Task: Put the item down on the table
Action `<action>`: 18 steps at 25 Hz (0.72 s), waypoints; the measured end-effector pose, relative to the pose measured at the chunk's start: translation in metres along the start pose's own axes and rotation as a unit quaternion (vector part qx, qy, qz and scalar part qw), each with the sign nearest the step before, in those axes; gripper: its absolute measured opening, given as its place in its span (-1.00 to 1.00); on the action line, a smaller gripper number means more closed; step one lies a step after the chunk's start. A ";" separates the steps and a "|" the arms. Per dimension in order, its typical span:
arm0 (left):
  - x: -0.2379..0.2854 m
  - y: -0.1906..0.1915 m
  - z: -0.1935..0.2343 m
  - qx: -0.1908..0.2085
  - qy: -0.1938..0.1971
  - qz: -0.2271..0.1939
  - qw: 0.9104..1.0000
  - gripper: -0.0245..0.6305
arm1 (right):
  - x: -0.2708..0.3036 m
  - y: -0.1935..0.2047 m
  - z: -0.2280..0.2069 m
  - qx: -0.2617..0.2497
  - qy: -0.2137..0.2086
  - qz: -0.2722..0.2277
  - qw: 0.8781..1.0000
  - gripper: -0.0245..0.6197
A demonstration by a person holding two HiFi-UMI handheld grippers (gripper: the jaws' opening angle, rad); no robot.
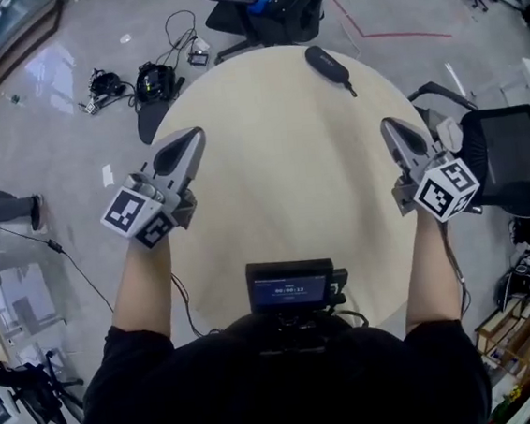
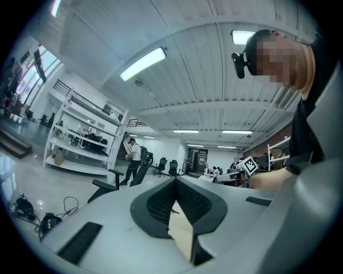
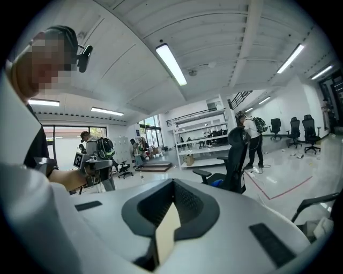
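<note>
The round table (image 1: 268, 150) is pale beige; the item (image 1: 328, 66) on it is black; the left gripper (image 1: 192, 141) and right gripper (image 1: 391, 129) are light grey with dark grey pads; the cube (image 1: 138, 217) on each bears black-and-white square markers; the floor (image 1: 88, 46) is glossy grey, crossed by a red line (image 1: 406, 34); the chair (image 1: 244, 11) is black.

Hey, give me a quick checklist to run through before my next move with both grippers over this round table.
1. Left gripper jaws together, nothing between them: ok.
2. Right gripper jaws together, nothing between them: ok.
3. Black item lying on the table, near its far edge: ok.
4. Both grippers apart from the black item: ok.
5. Black item fully on the tabletop, not overhanging the rim: cannot tell.
</note>
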State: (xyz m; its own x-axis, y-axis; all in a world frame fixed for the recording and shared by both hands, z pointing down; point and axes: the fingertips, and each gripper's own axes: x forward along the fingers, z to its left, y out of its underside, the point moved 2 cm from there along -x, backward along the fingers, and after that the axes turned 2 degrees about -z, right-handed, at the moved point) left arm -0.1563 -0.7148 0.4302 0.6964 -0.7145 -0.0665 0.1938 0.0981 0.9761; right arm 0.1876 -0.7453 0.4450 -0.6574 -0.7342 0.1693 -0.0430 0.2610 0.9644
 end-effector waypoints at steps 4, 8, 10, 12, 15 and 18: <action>-0.050 -0.022 -0.015 -0.005 -0.004 0.001 1.000 -0.92 | -0.019 -0.013 0.052 -0.009 -0.004 0.003 1.000 -0.91; -0.100 -0.036 -0.036 -0.002 0.007 0.007 1.000 -0.92 | -0.049 -0.026 0.101 -0.013 0.006 -0.002 1.000 -0.91; -0.125 -0.042 -0.047 0.001 0.017 0.012 1.000 -0.92 | -0.063 -0.030 0.128 -0.016 0.012 -0.006 1.000 -0.91; -0.149 -0.045 -0.061 0.001 0.028 0.015 1.000 -0.92 | -0.077 -0.031 0.154 -0.023 0.017 -0.007 1.000 -0.91; -0.180 -0.050 -0.083 0.003 0.038 0.015 0.999 -0.92 | -0.099 -0.034 0.186 -0.034 0.019 -0.013 0.999 -0.91; -0.203 -0.054 -0.104 0.003 0.028 0.015 0.999 -0.92 | -0.121 -0.034 0.209 -0.053 0.012 -0.015 0.998 -0.91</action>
State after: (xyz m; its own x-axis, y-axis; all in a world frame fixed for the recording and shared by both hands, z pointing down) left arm -0.2365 -0.5030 0.3691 0.7402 -0.6706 -0.0478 0.1671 0.1146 0.9793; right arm 0.1112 -0.5345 0.3497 -0.6391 -0.7558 0.1427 0.0179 0.1708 0.9851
